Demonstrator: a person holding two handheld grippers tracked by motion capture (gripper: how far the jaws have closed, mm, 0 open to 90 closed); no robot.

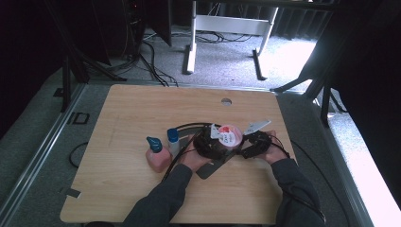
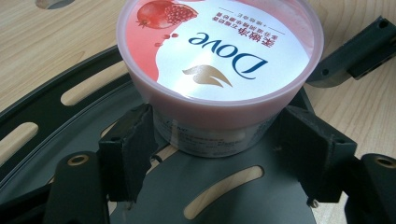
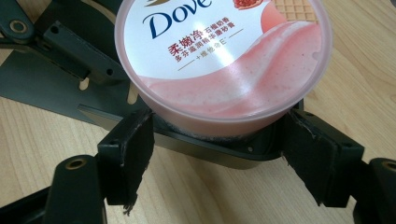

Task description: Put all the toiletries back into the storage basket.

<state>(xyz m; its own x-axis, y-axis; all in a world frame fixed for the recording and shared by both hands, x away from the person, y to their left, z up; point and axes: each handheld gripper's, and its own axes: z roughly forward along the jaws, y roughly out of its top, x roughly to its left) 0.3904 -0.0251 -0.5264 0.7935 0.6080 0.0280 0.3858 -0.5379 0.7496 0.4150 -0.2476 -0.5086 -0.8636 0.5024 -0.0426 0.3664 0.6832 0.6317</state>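
Observation:
A round pink Dove jar [image 1: 230, 135] with a glossy printed lid stands near the middle of the wooden table, on a dark slotted plate [image 2: 224, 186]. From the left, my left gripper [image 1: 218, 143] reaches it. In the left gripper view its two black pads [image 2: 133, 144] press on the jar [image 2: 219, 51] at the pale body under the lid. My right gripper [image 1: 239, 142] comes in from the right. There its pads [image 3: 133, 149] sit against both sides of the jar [image 3: 219, 60] just below the lid's rim, over the plate's edge [image 3: 56, 98].
A pink pump bottle [image 1: 157, 156] and a clear bottle with a blue cap [image 1: 173, 142] stand just left of my left hand. Cables loop behind the grippers. A small hole [image 1: 226, 101] marks the table's far side. The bare tabletop [image 1: 142, 109] stretches to the left and far side.

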